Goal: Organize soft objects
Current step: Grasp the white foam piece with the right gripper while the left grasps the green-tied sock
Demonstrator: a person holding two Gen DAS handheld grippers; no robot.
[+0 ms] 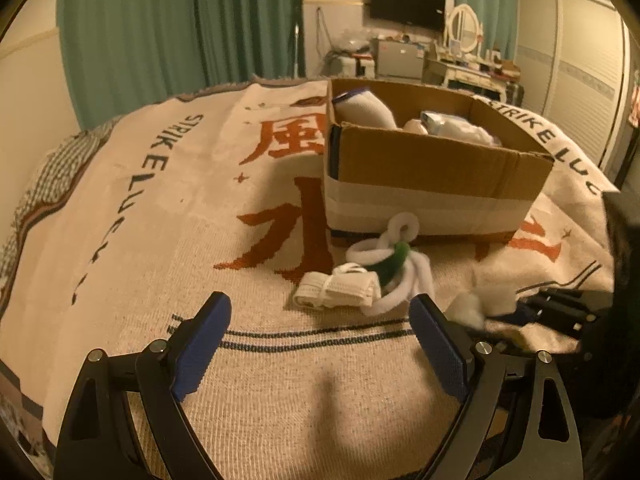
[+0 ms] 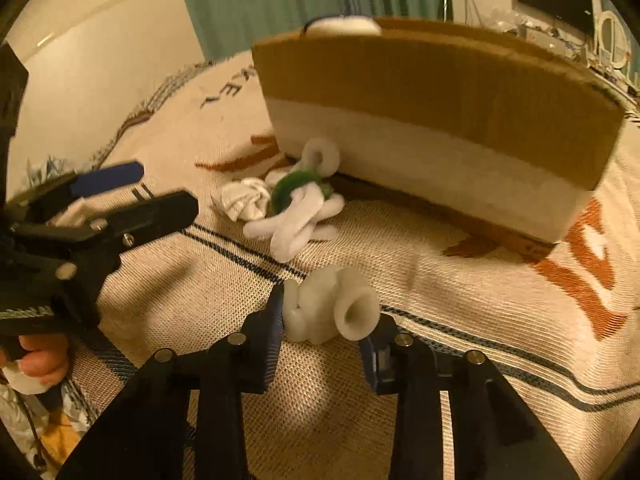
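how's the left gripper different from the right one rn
The left gripper is open with nothing between its fingers; the right gripper is shut on a white fuzzy roll. In the left wrist view the left gripper points toward the folded white sock on the blanket, while the right gripper comes in from the side. Both have blue pads on black frames.

Cardboard boxes: I count one box.
Soft things in the box: about three that I can make out, among them a white sock.
Loose soft pieces on my blanket: one folded white sock, one tangle of white and green loops.
Held in my claw: one white fuzzy piece.
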